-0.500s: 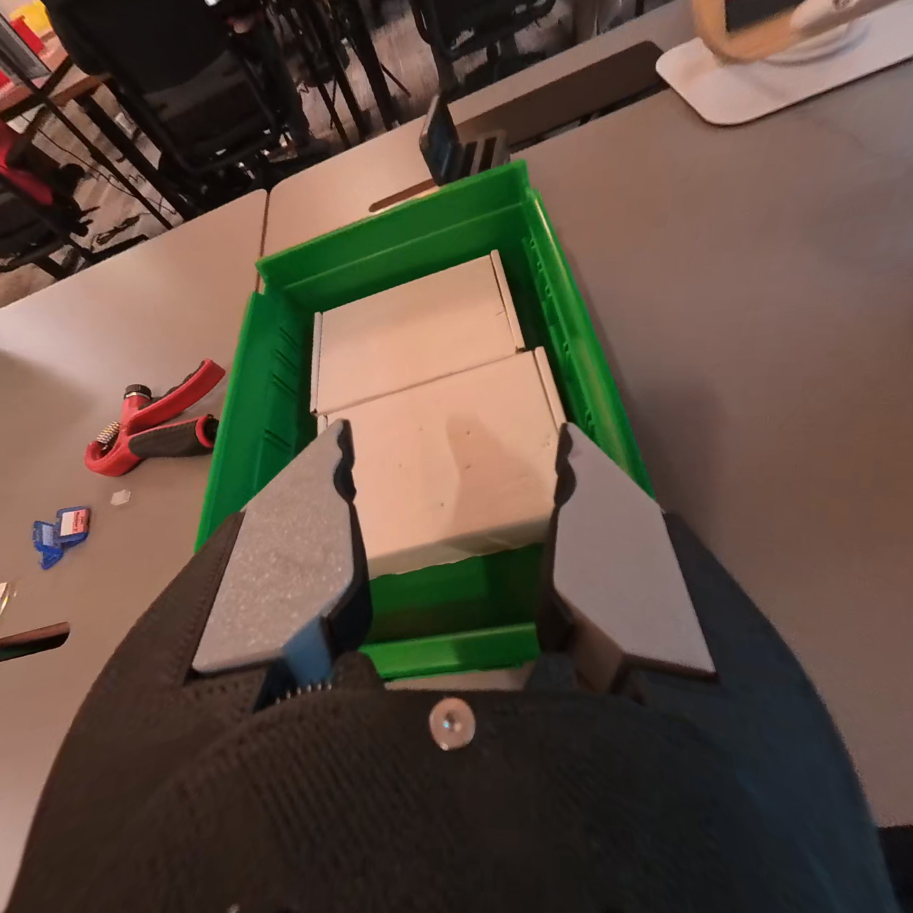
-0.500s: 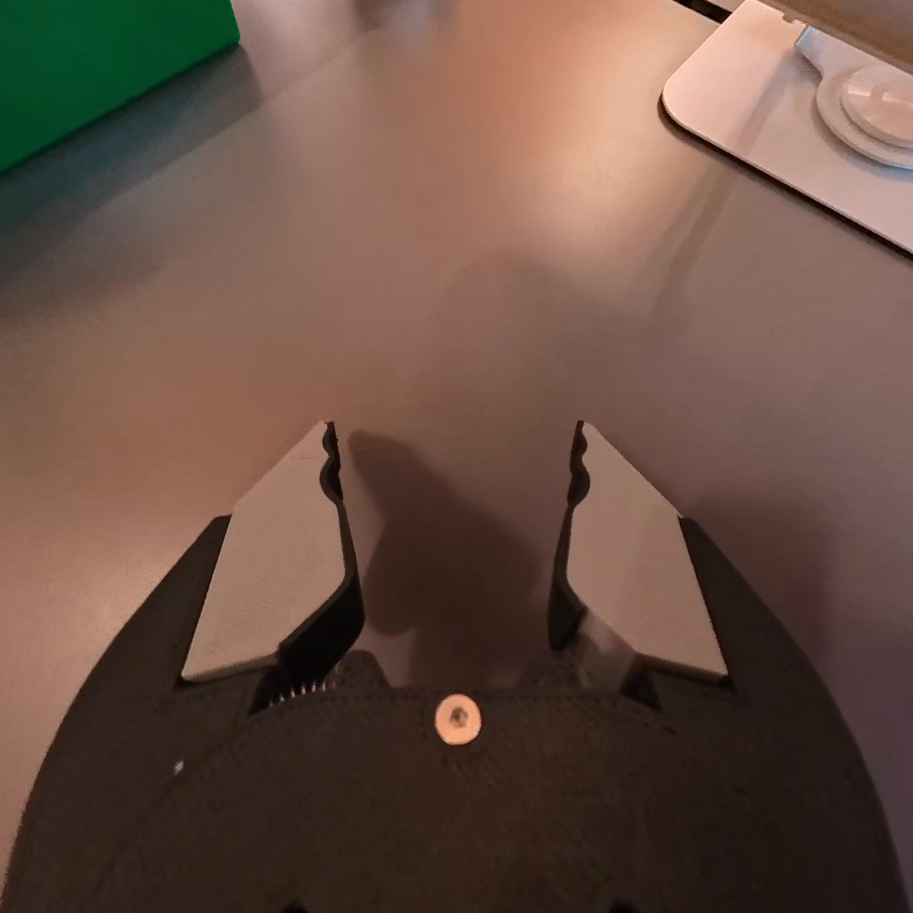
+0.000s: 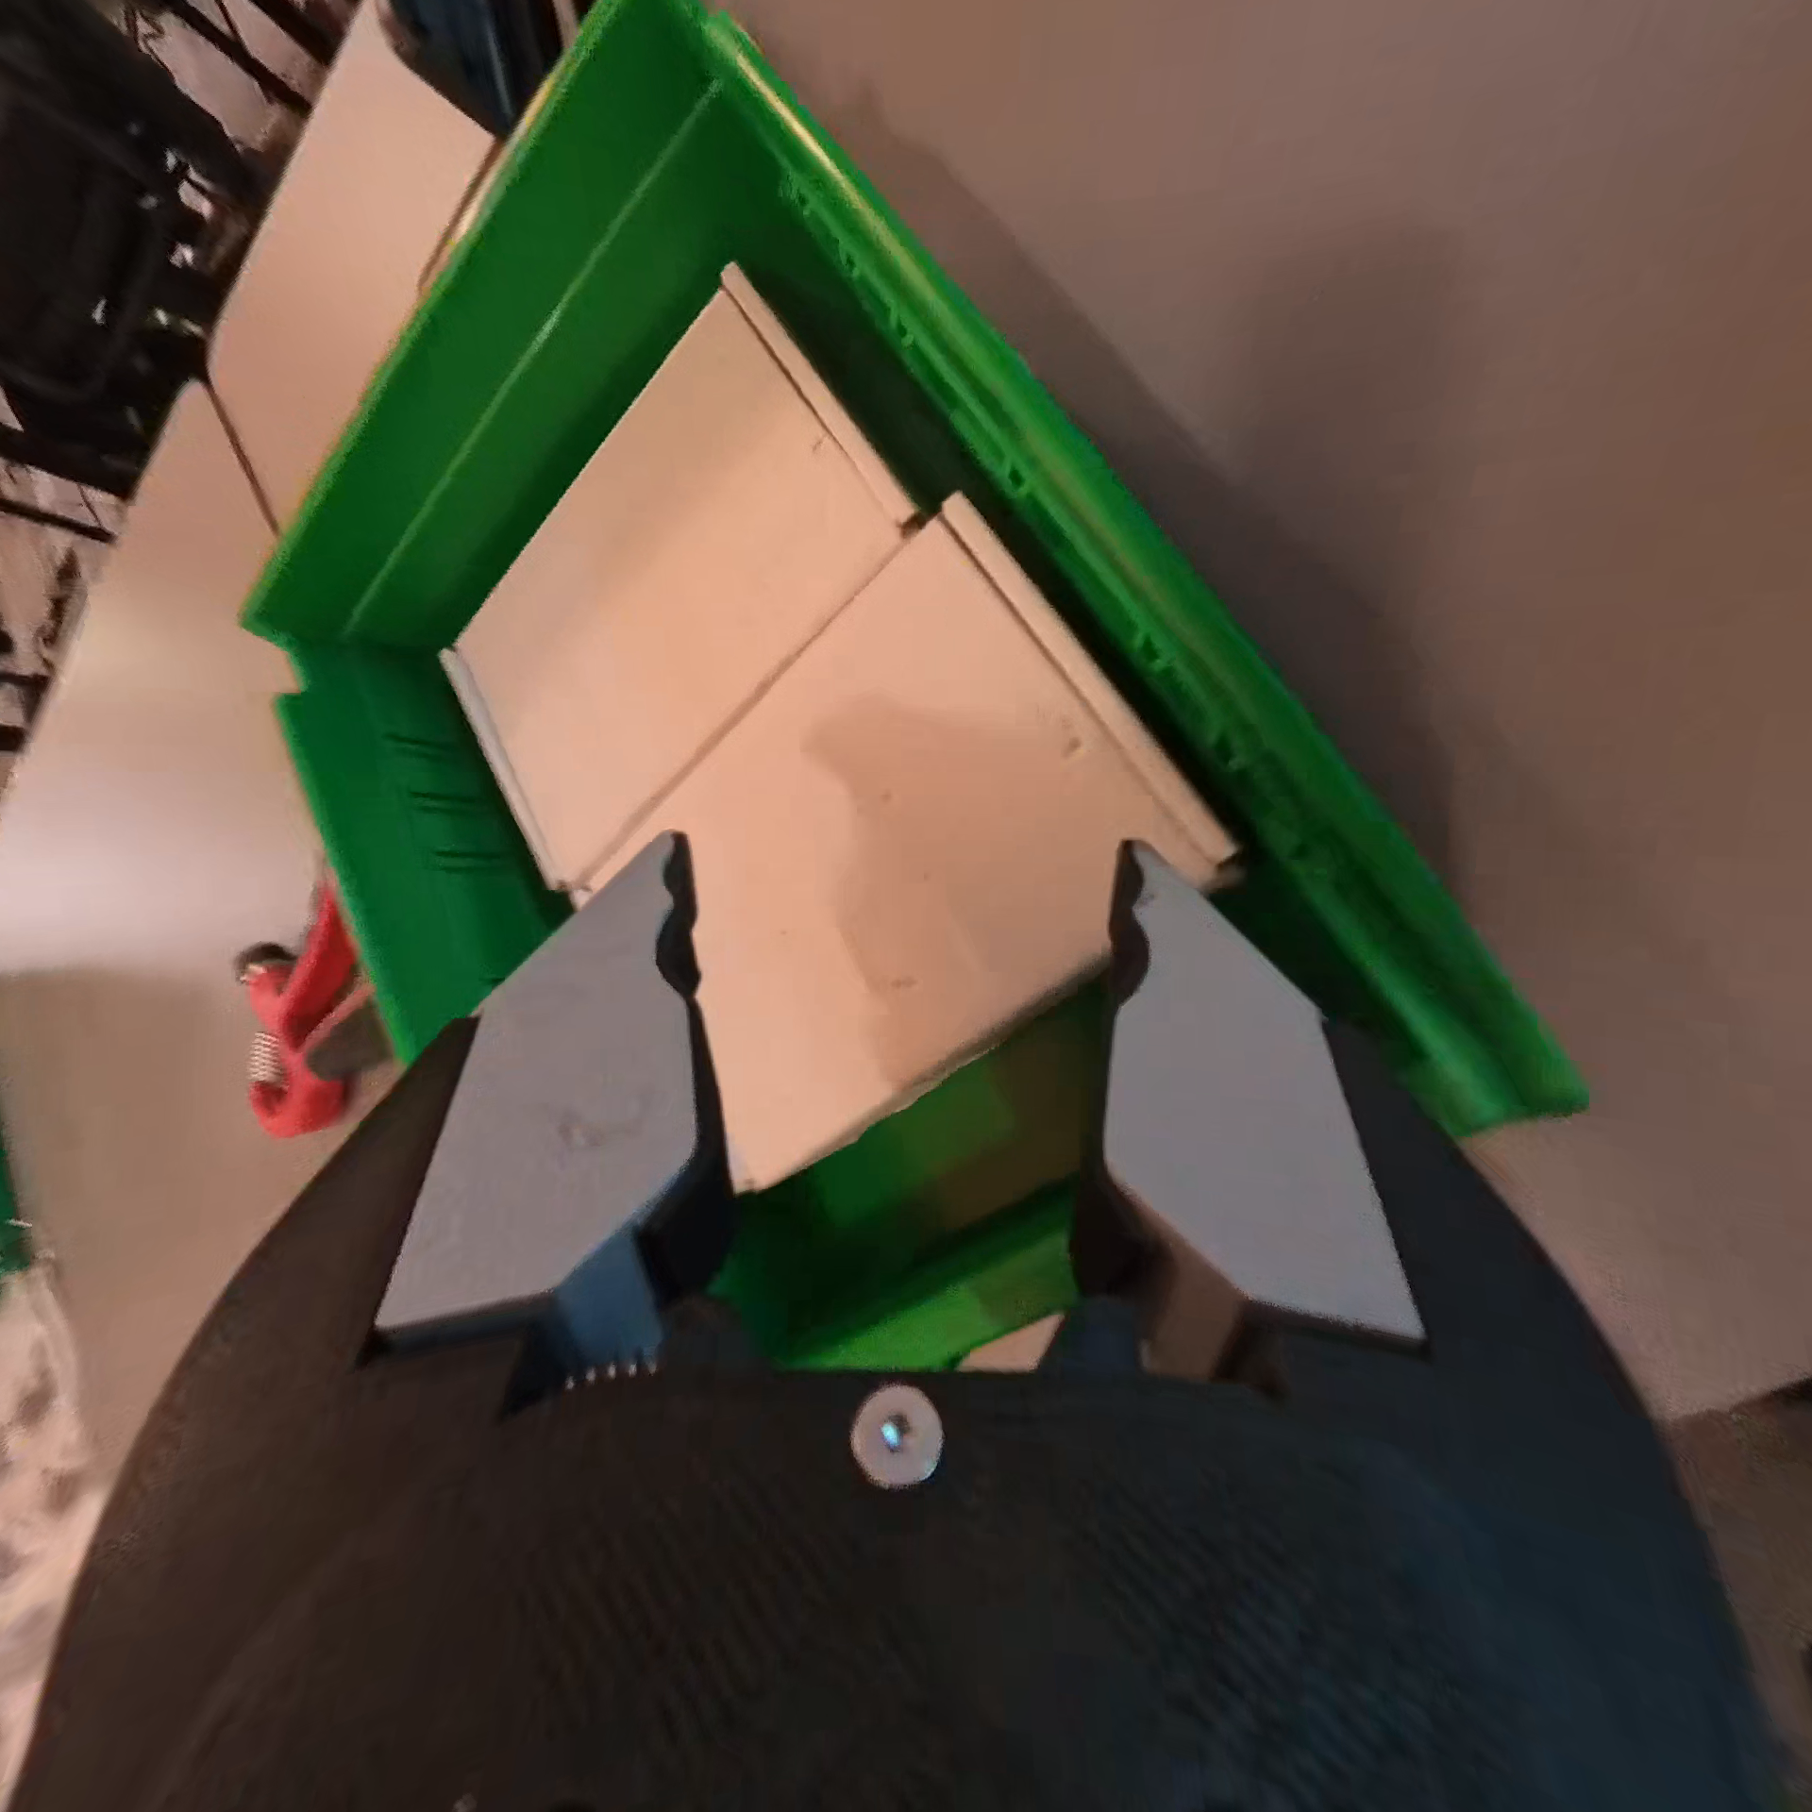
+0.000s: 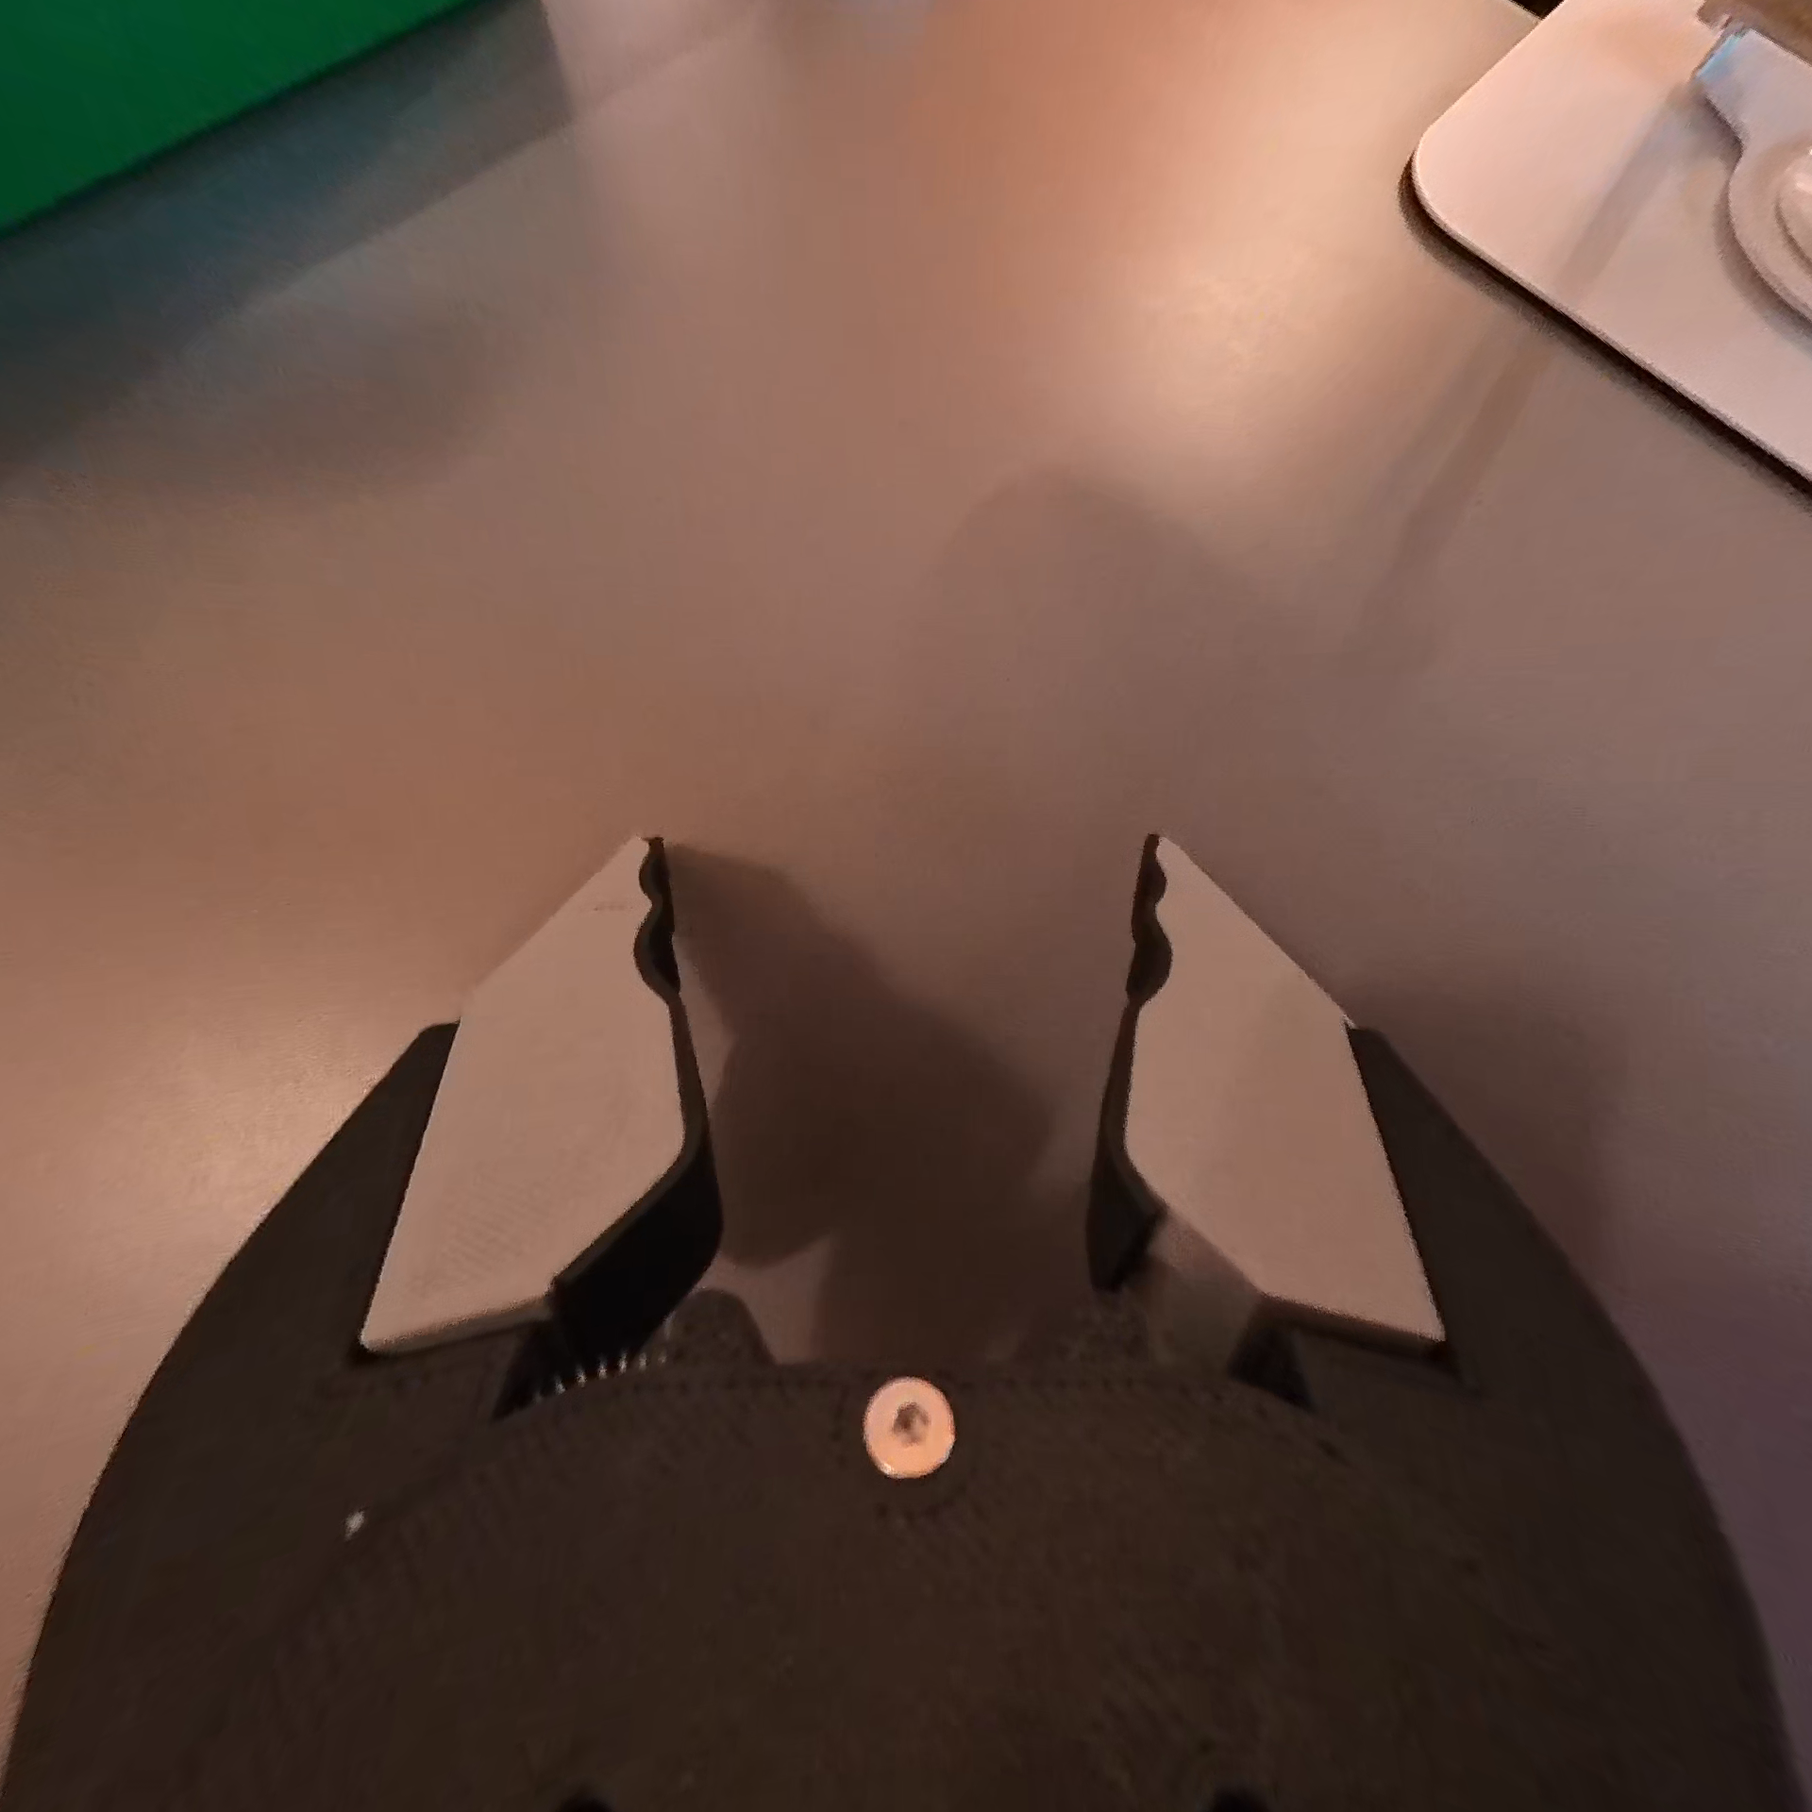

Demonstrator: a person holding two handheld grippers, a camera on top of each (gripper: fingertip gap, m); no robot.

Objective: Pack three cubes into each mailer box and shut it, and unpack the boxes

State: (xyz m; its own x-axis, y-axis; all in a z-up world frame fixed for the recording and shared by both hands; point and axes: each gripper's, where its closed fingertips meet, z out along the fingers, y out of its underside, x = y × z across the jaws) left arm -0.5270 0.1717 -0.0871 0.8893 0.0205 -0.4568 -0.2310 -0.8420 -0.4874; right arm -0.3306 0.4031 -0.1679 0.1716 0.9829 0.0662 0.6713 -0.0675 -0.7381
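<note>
Two shut white mailer boxes lie side by side in a green bin (image 3: 549, 412): the near box (image 3: 882, 843) and the far box (image 3: 686, 569). My left gripper (image 3: 902, 863) is open and empty, hovering over the near box, with the view tilted. My right gripper (image 4: 902, 853) is open and empty just above the bare grey table (image 4: 882, 490). A corner of the green bin (image 4: 147, 88) shows at the top left of the right wrist view. No cubes are in view.
A red spring clamp (image 3: 299, 1039) lies on the table left of the bin. A white stand base (image 4: 1618, 216) sits at the far right. Dark chairs (image 3: 88, 226) stand beyond the table's far edge.
The left gripper has rolled and moved in closer over the bin, so the bin now appears slanted. The right gripper has shifted slightly left and stays open.
</note>
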